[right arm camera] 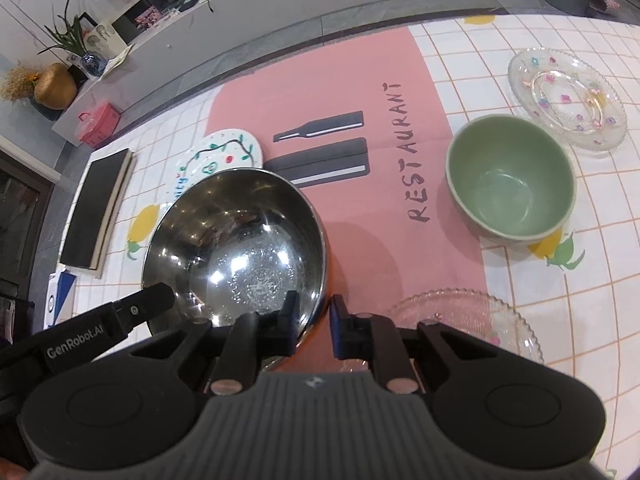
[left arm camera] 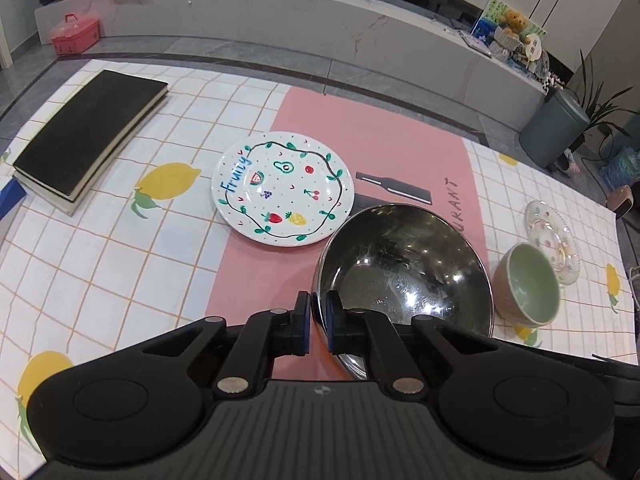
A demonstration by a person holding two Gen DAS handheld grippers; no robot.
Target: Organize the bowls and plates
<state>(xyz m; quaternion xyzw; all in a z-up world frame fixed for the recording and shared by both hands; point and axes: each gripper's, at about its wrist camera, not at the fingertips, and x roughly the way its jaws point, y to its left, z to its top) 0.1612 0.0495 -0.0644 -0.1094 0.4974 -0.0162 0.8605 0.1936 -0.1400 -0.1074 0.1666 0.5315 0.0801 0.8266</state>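
Polished round steel bowl, just beside the fruit-painted white plate, feels light, stiff and slippery, so my left gripper and right gripper both pinch its thin rim, one on each side.

Left tongs and right tongs both clamped, angled downward.

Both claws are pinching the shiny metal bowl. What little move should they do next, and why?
Probably lift the shiny round steel bowl a bit higher, keeping it level. The left claw and right claw each clamp its rim, and the white fruit-painted plate and green ceramic bowl sit close by, so height helps it clear them.
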